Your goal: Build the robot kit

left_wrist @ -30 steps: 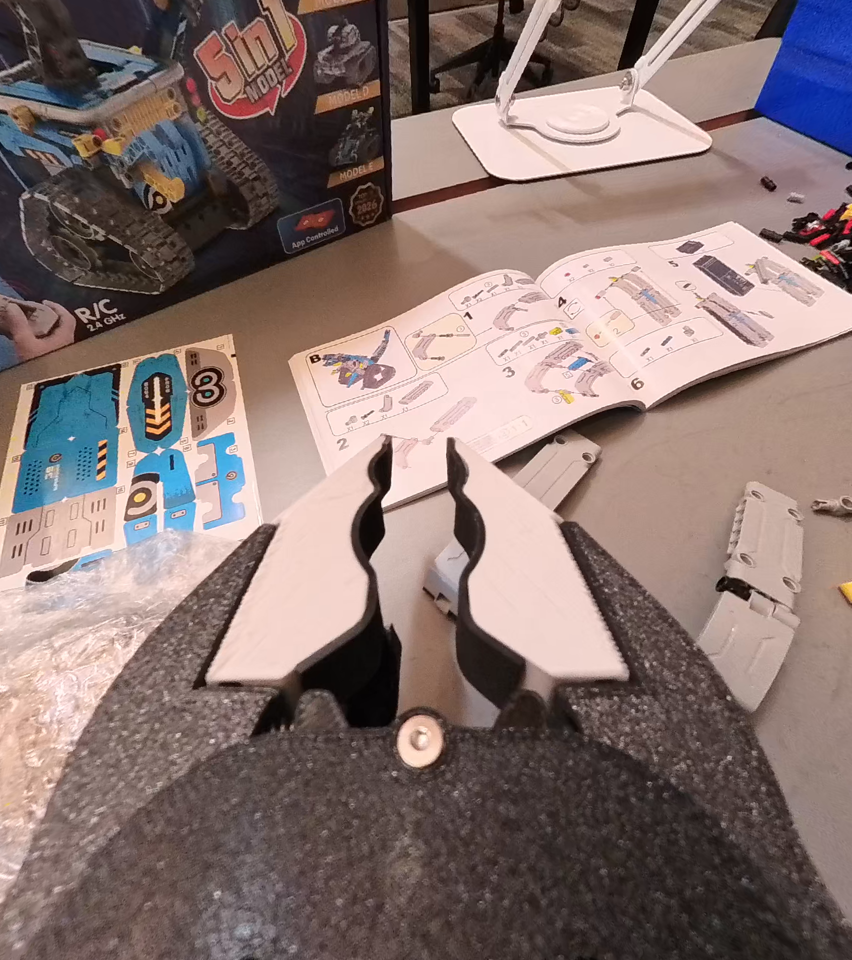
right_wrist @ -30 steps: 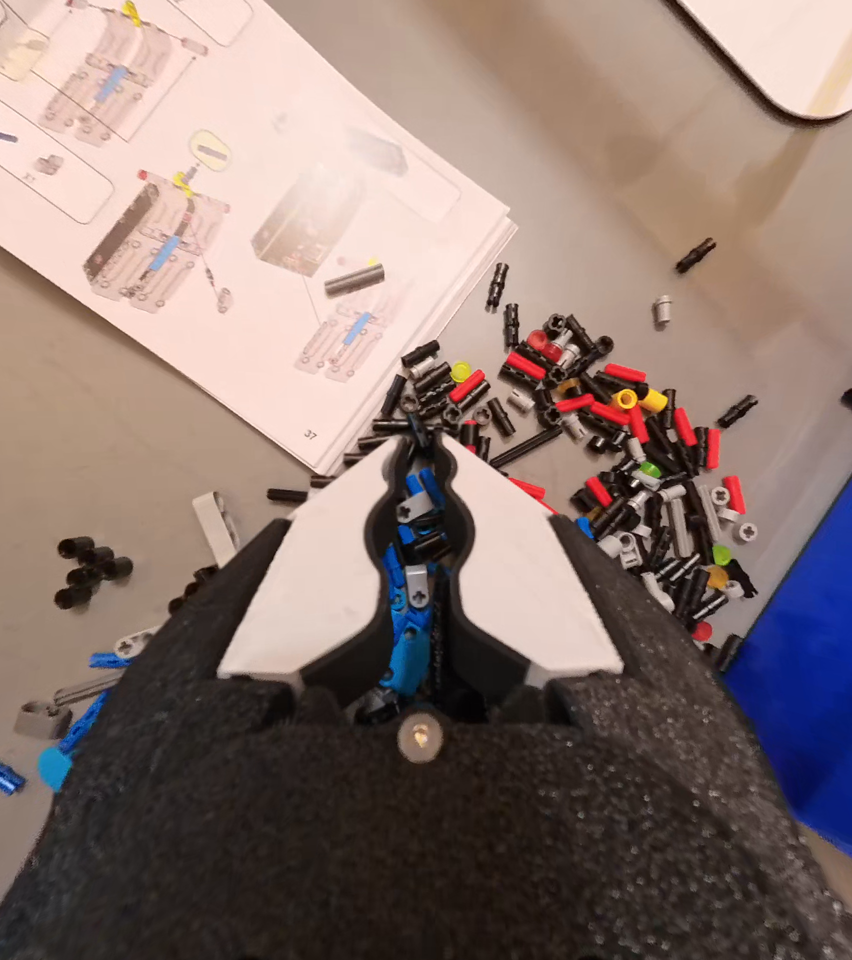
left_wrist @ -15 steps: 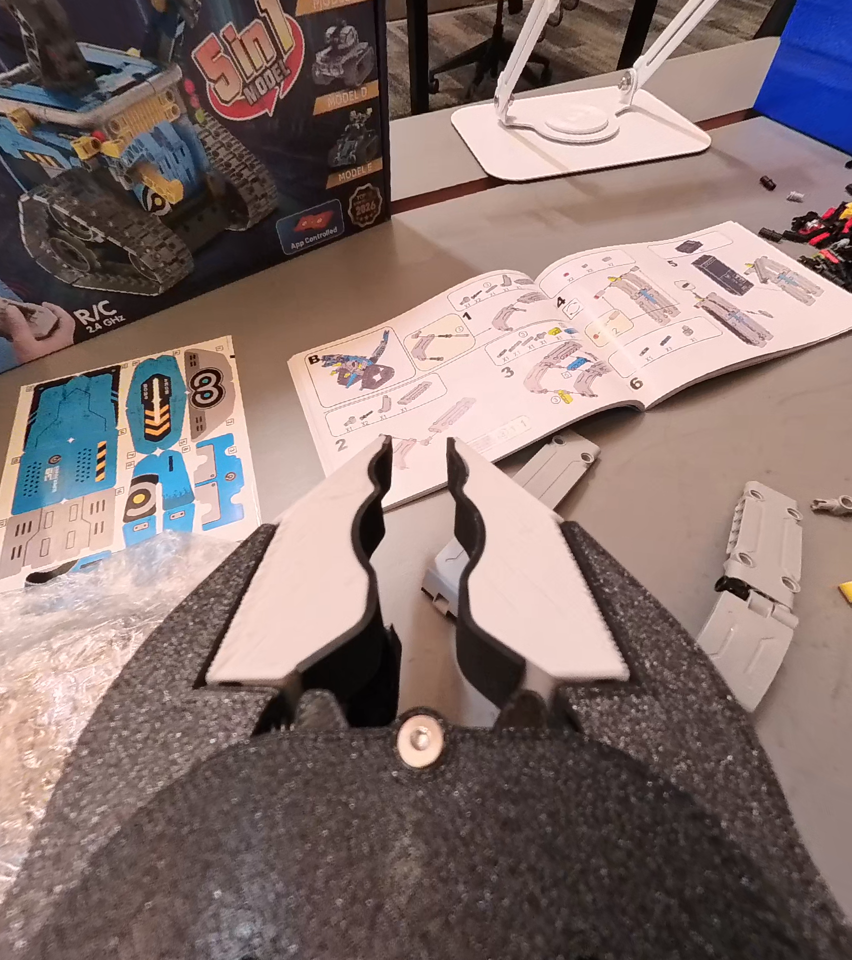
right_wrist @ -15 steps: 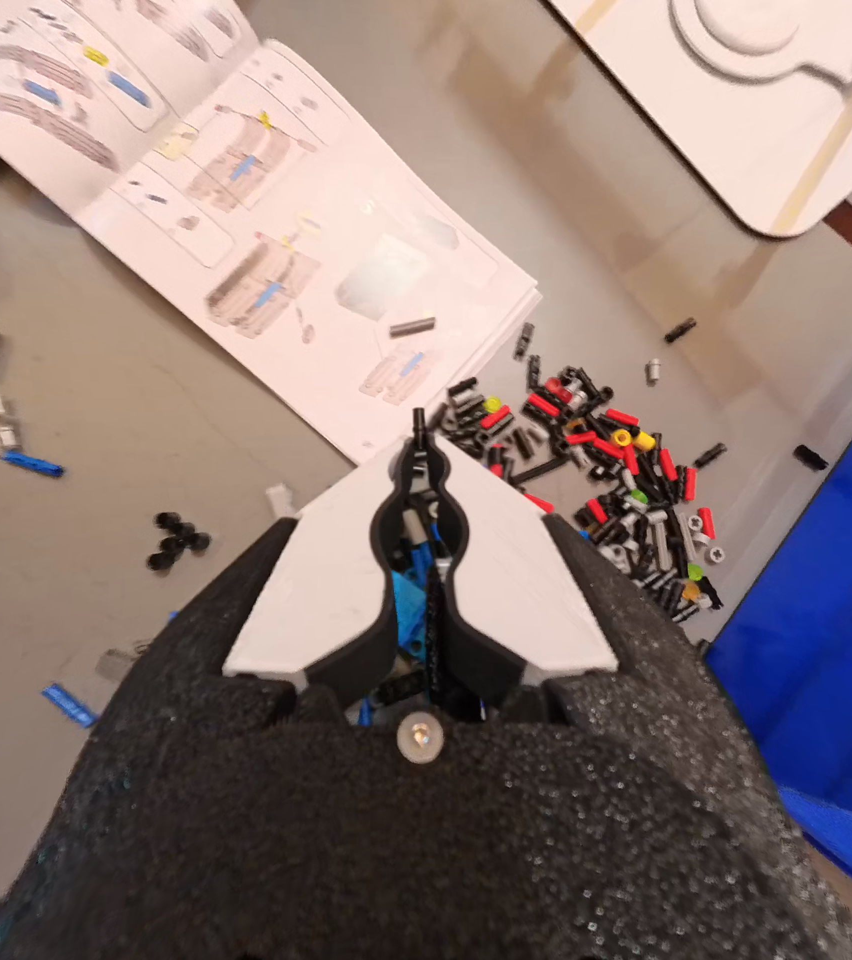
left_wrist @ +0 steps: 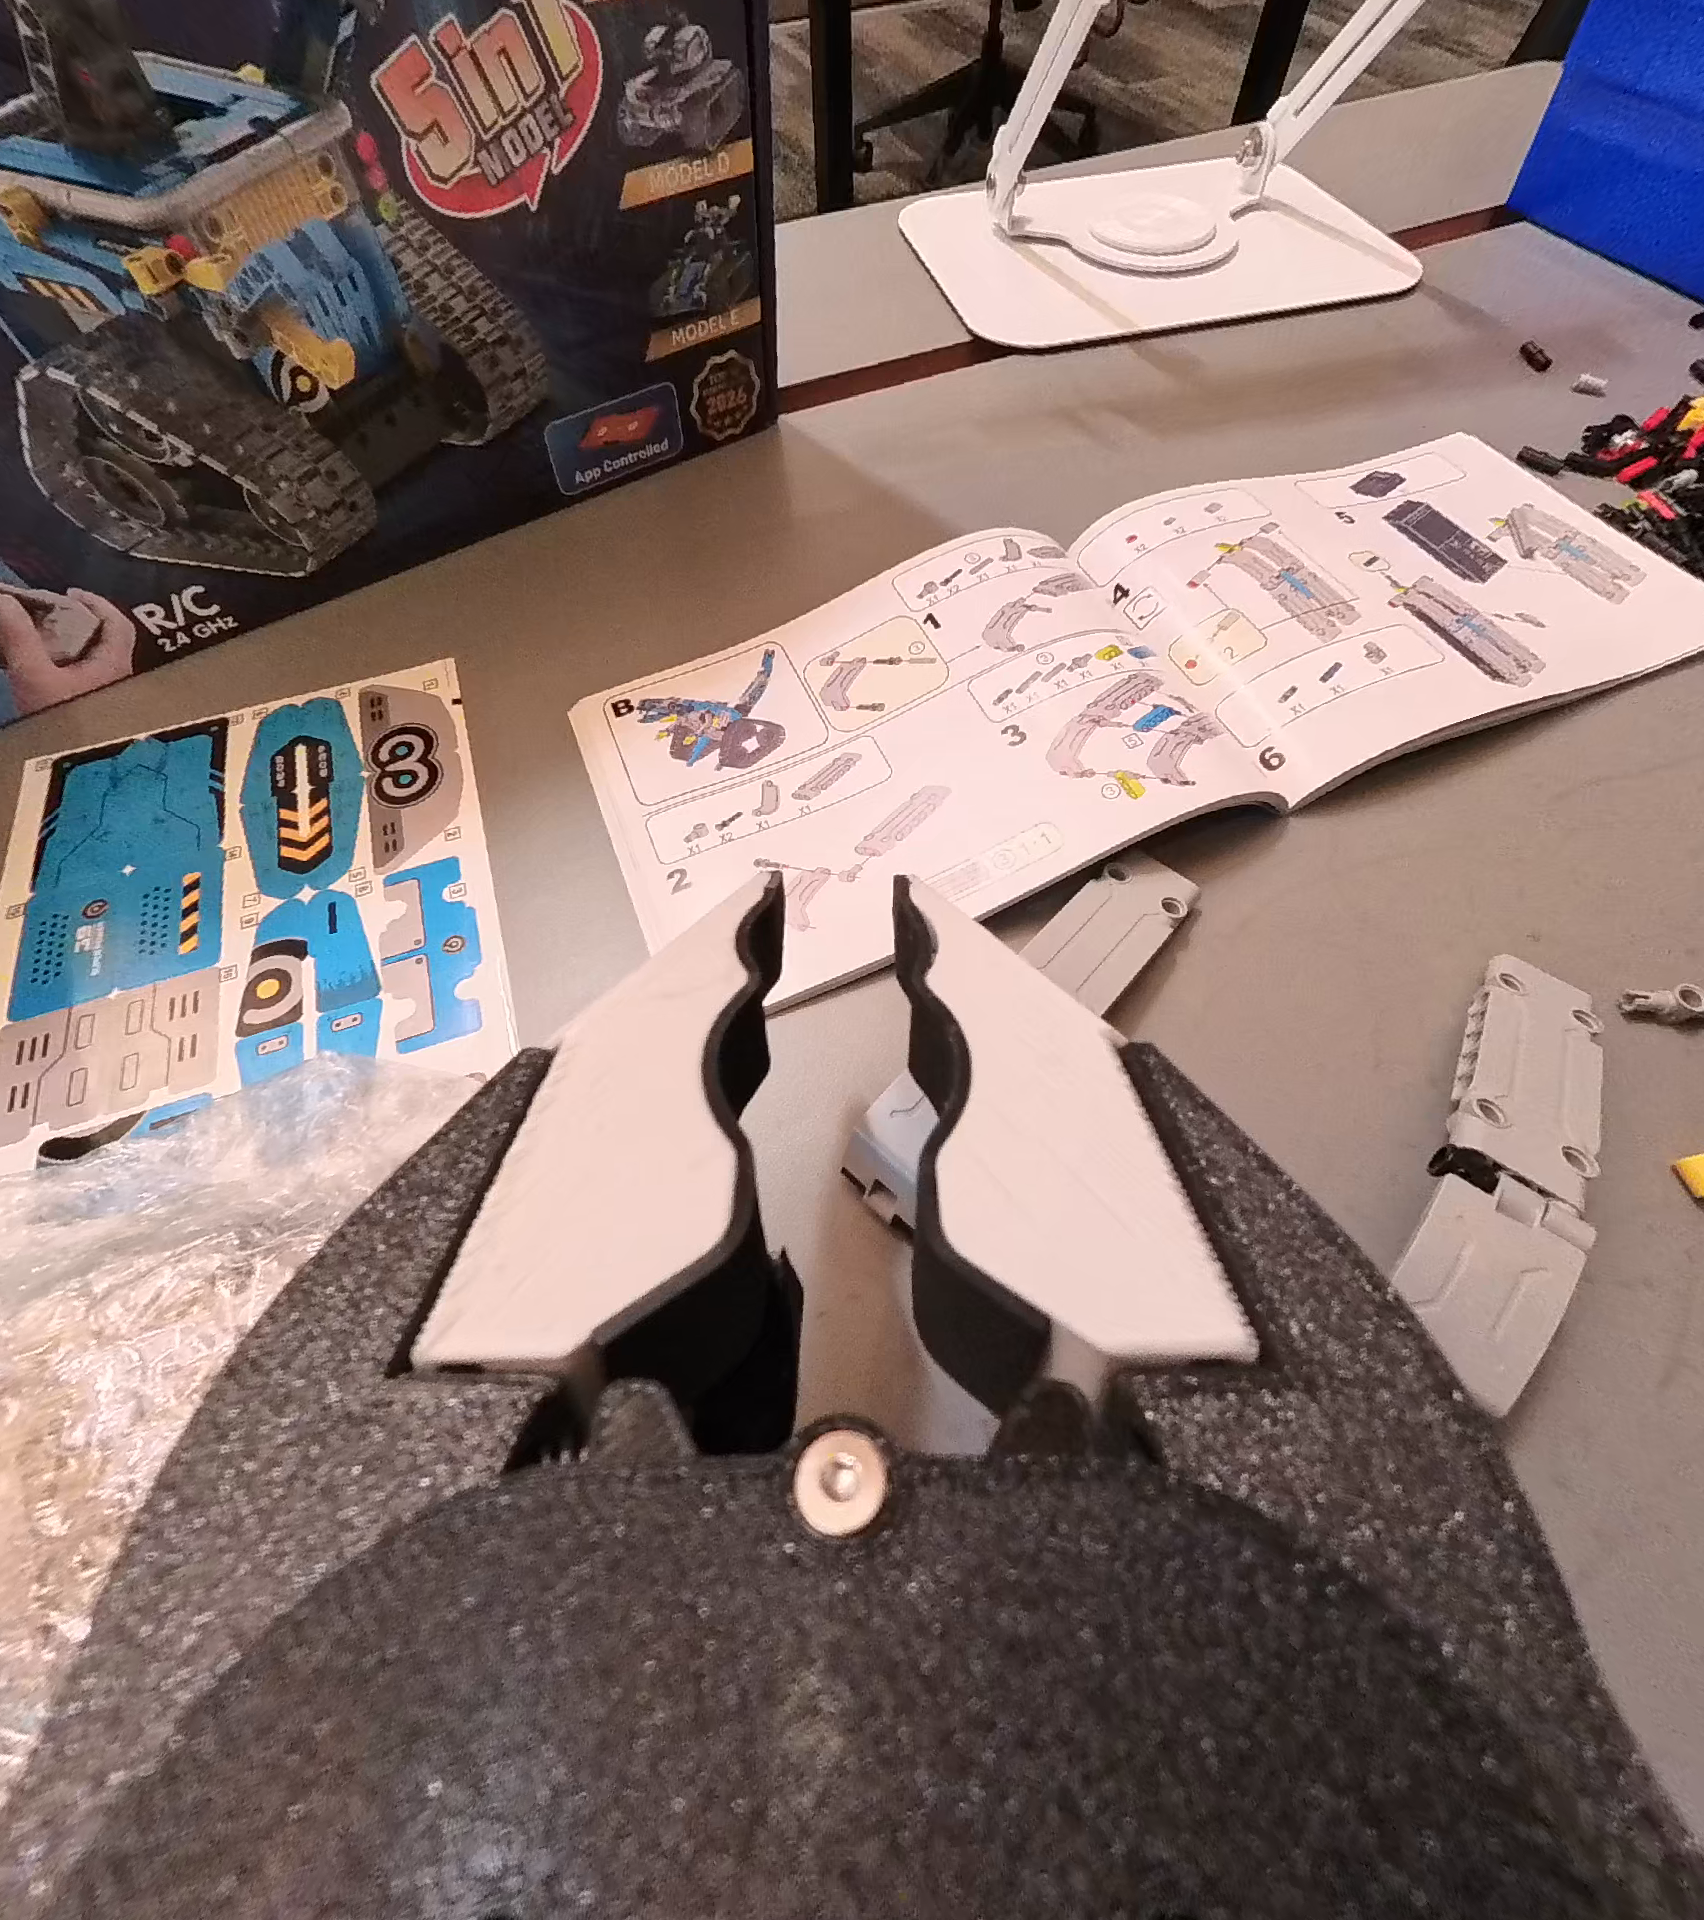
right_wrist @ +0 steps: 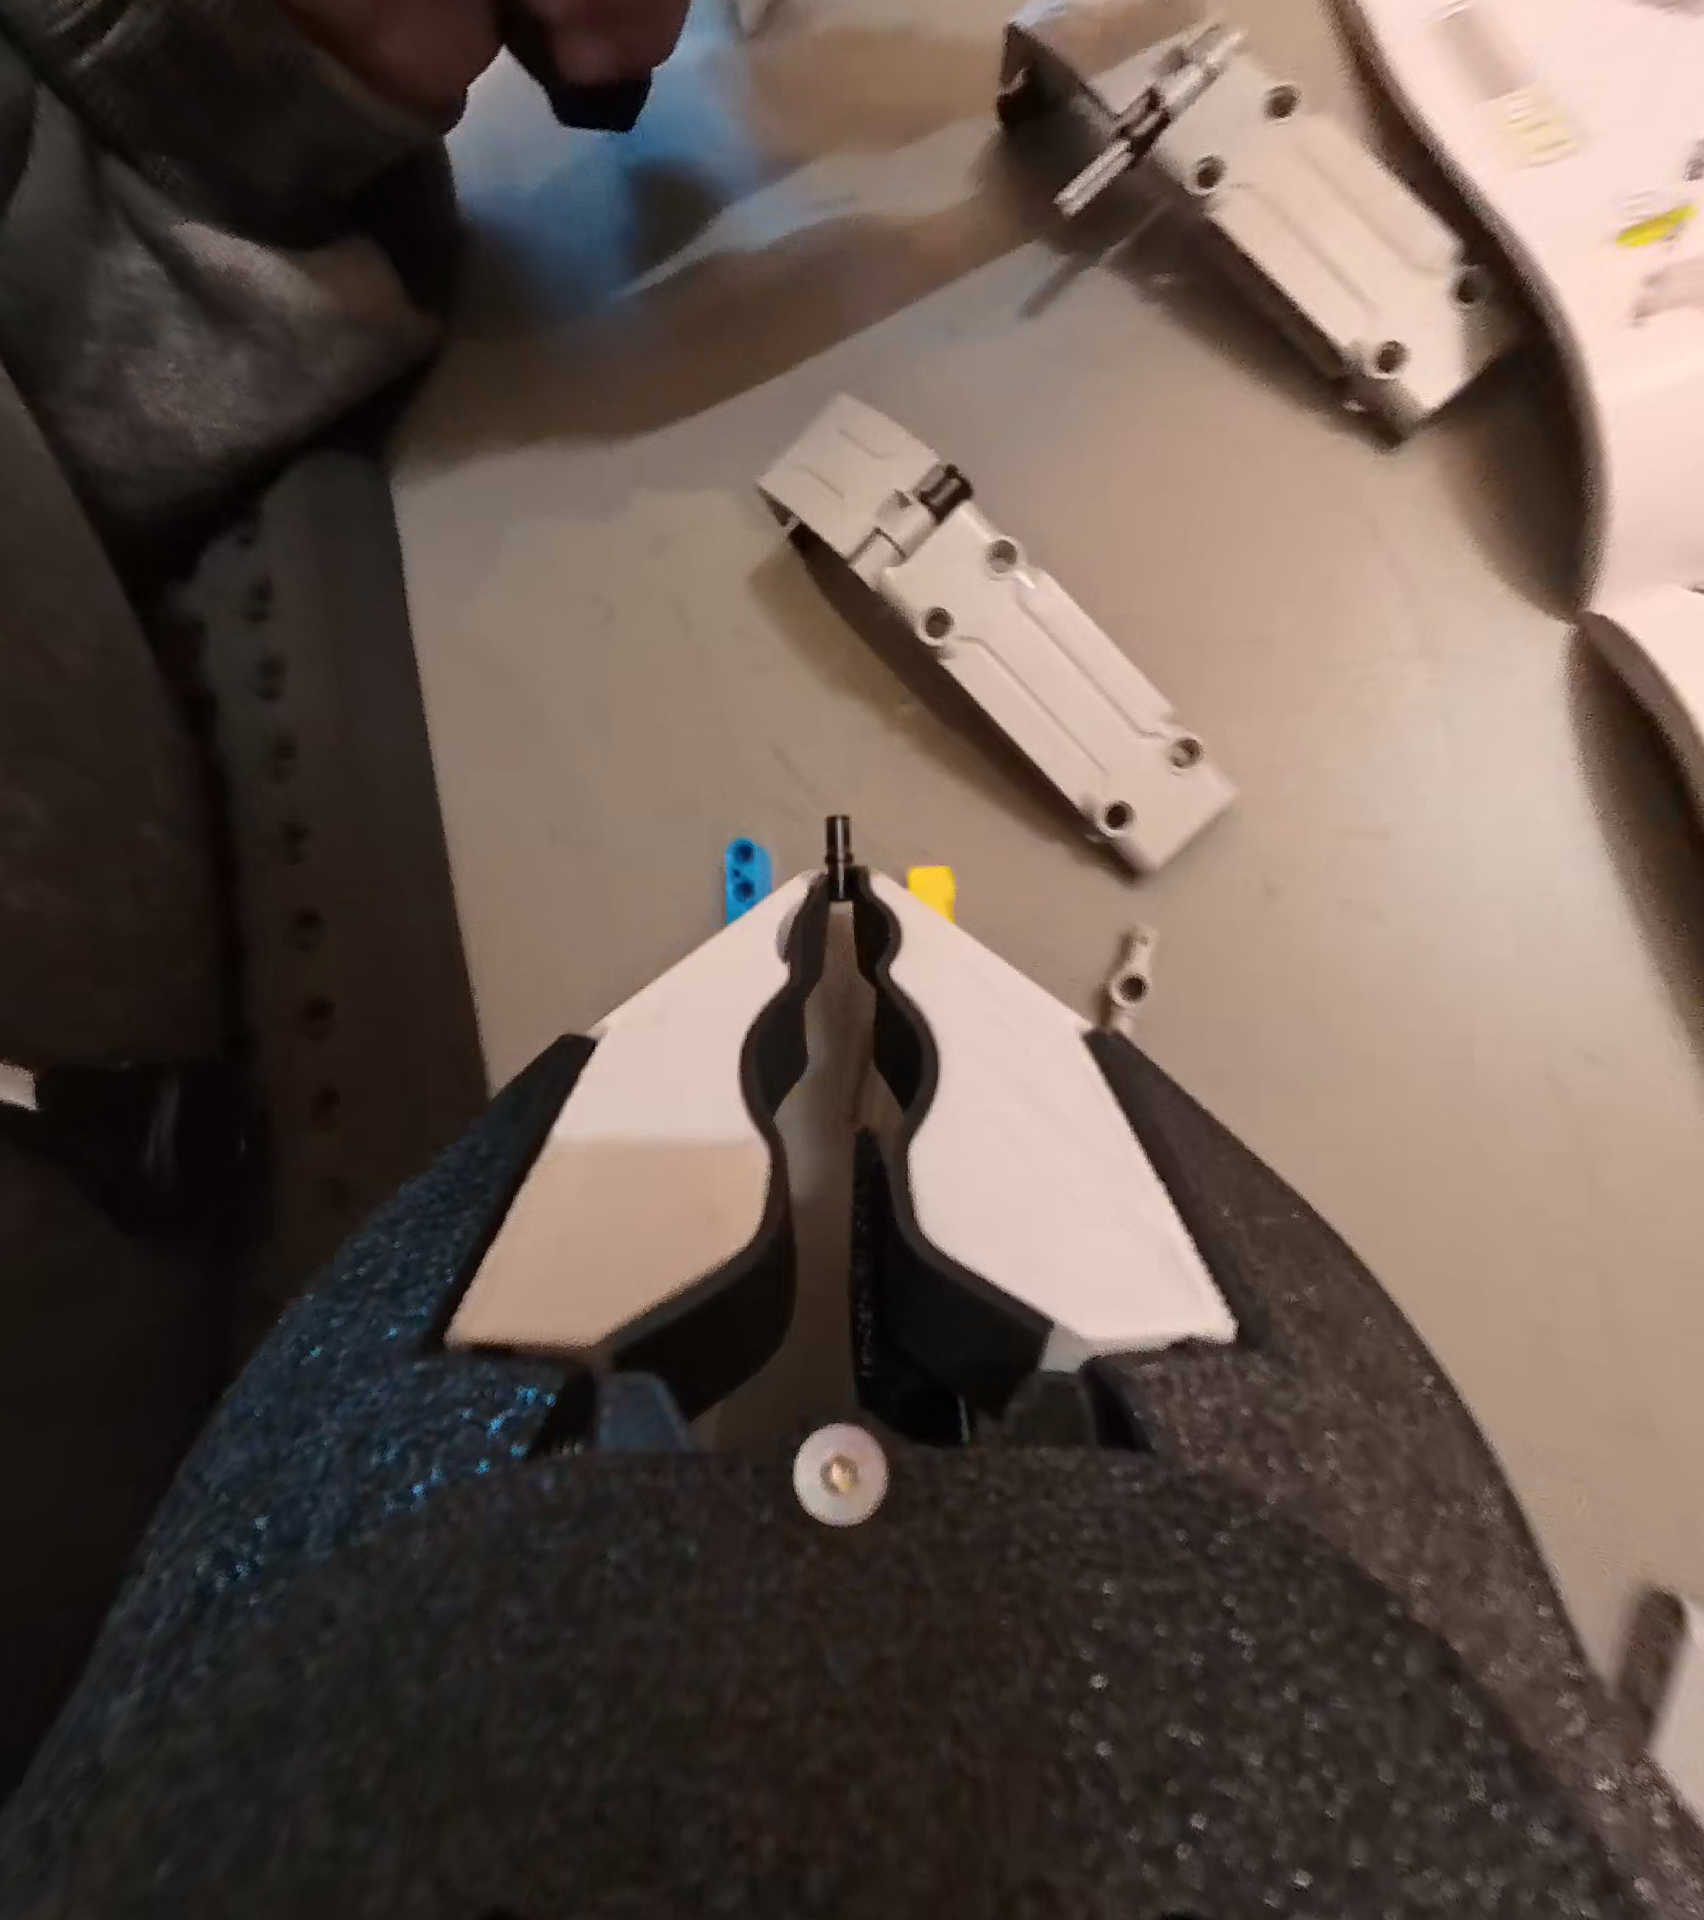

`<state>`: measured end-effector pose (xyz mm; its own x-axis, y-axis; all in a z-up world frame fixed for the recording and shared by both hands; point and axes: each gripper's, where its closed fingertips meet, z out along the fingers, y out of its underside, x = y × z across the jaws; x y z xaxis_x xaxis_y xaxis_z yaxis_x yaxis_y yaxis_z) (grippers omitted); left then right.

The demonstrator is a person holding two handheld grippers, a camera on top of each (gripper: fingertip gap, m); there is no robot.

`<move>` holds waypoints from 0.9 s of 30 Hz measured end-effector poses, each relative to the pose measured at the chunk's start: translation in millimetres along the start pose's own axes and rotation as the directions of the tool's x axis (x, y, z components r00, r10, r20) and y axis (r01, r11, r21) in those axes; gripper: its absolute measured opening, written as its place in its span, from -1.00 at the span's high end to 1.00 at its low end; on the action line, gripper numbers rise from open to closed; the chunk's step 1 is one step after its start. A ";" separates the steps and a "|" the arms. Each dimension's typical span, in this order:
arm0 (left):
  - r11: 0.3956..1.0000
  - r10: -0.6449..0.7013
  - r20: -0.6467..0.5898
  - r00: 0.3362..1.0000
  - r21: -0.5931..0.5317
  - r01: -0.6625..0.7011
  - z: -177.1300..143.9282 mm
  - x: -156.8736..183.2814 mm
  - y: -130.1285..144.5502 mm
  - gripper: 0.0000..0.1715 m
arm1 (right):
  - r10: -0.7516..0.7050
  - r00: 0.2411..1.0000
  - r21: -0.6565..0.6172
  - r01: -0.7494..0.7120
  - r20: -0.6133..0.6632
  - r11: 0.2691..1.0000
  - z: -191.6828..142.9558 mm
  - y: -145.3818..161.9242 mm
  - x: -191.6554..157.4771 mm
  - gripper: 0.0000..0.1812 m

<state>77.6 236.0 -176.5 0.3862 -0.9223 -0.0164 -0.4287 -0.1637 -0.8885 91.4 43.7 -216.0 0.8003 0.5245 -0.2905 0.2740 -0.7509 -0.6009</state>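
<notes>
Swung away from the pile of pins, the right tongs (right_wrist: 835, 902) pinch a black connector pin (right_wrist: 839, 844) upright above the counter (right_wrist: 1347, 1039) near a grey panel (right_wrist: 993, 634), while the left tongs (left_wrist: 832, 904) (empty, parted) hover before the instruction booklet (left_wrist: 1139, 707).

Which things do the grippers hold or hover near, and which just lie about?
Held or near: right gripper, shut on black pin; left gripper, open over grey part.
Lying about: booklet, sticker sheet, box, bubble wrap, grey panel.
</notes>
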 end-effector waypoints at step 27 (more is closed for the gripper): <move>0.999 -0.036 0.007 0.999 0.014 0.036 -1.8 -1.9 -1.3 0.77 | 0.076 0.973 0.011 -0.075 -0.219 0.997 2.3 22.1 3.7 0.96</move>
<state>75.9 237.3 -174.5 0.4072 -0.9133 0.0122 -0.4030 -0.1917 -0.8949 99.2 29.9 -232.1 0.9162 0.3652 -0.1647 0.2071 -0.7837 -0.5855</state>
